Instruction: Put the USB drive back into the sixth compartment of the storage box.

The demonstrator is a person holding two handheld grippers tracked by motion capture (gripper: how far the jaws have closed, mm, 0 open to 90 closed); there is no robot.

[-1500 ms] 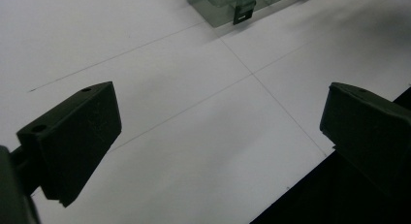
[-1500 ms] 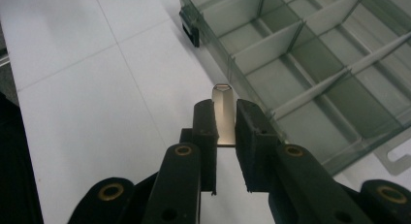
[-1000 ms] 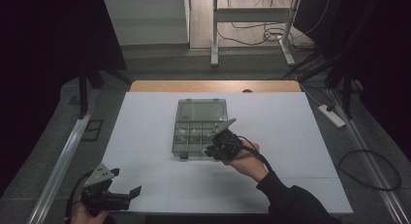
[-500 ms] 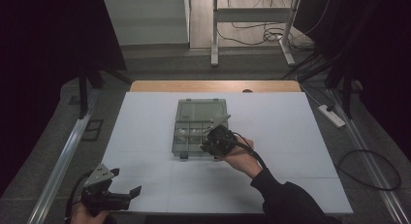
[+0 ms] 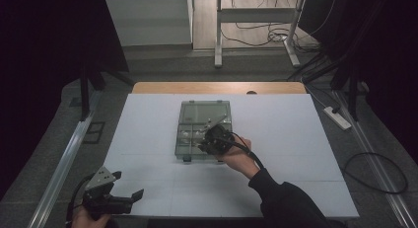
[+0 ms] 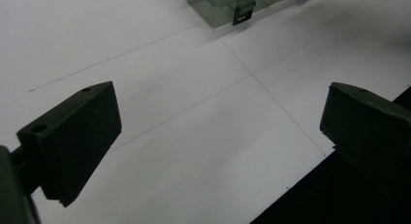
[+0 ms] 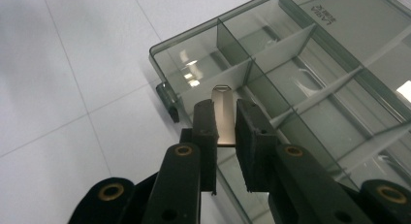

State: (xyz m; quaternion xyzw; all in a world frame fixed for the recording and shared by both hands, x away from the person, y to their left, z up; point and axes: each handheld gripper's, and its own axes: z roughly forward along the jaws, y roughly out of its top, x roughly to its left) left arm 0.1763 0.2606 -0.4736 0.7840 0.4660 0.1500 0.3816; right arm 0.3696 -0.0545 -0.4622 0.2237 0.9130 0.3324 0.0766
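A clear smoky plastic compartment box [image 5: 204, 109] lies in the middle of the white table, its lid swung away from me. My right gripper [image 5: 208, 139] hovers over its near compartments. In the right gripper view this gripper [image 7: 225, 107] is shut on a small flat silver metal piece [image 7: 223, 94] with a rounded end, held upright above the dividers of the box [image 7: 186, 40] near its front corner. My left gripper [image 5: 129, 195] rests at the table's near left corner. Its jaws stand wide open in the left gripper view [image 6: 218, 122], with nothing between them.
The white table top [image 5: 296, 139] has faint grid lines. A corner of the box with a latch [image 6: 242, 13] is visible far ahead of the left gripper. The table's front edge [image 6: 300, 180] runs close under the left gripper's right jaw. Cables and a desk frame lie on the floor beyond.
My right gripper has moved left, from the box's near right edge to over its front compartments, still holding the metal piece. The left gripper has stayed put.
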